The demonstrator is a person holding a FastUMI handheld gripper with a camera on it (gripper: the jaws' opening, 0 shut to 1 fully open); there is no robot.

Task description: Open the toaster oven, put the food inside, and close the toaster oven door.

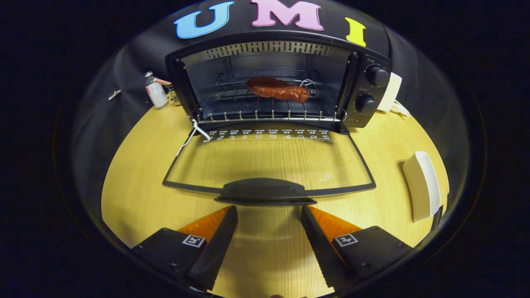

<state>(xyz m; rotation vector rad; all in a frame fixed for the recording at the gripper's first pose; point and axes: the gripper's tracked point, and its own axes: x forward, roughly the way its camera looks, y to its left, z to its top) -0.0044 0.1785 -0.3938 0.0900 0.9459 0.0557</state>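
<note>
Black metal toaster oven (364, 89) stands open, glass door (269, 161) flat on the wood-grain table (136, 194); reddish, lumpy food (278, 89) lies on its wire rack. Fingers (223, 231) spread apart, just short of the door handle (265, 191).

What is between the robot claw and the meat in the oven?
In the gripper view, the open gripper sits just short of the door handle. Beyond it lie the flat glass door, then the wire rack holding the meat.

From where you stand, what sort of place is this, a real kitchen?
Probably a mock kitchen booth, not a real one: a toaster oven stands open on a bare wooden table, food on its rack, black cloth behind. The open gripper hovers before the door handle.
</note>
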